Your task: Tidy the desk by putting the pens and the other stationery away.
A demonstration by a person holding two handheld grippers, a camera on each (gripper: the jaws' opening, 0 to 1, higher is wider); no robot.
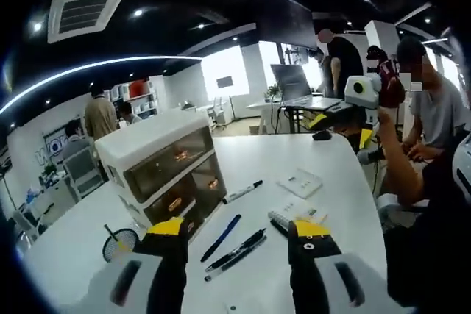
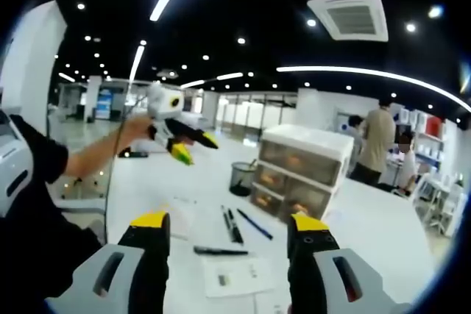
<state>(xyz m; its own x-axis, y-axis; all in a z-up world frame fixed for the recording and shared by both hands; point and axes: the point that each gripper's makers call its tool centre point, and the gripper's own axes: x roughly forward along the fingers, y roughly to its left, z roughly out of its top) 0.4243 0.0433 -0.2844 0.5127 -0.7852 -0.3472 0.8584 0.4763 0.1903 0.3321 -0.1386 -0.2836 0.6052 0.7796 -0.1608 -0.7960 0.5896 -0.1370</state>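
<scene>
Two handheld grippers are hovering above a white desk [image 1: 324,159], and judging by how things are lying, the tidying is barely begun. In the left gripper view, the left gripper [image 1: 243,244] is holding its yellow-tipped jaws spread apart, gripping nothing. Just beyond the jaws, two black pens [image 1: 237,249] are lying side by side, touching, with a blue pen [image 1: 221,237] just beside them. A little farther on, a marker [image 1: 243,192] is resting near the foot of a white drawer unit [image 1: 165,170], and a small white card [image 1: 300,182] and other papers are sitting to its right. A black mesh pen cup [image 1: 120,243] is standing beside the drawer unit, apparently empty. In the right gripper view, the right gripper [image 2: 228,244] is likewise spreading its jaws wide and carrying nothing, with a black pen [image 2: 220,251] lying crosswise between them and a sheet of paper [image 2: 234,277] nearer still. All the drawers are looking closed. Every pen is waiting loose on the desk, so everything is left to do. Far behind, people are standing and sitting around other office desks.
</scene>
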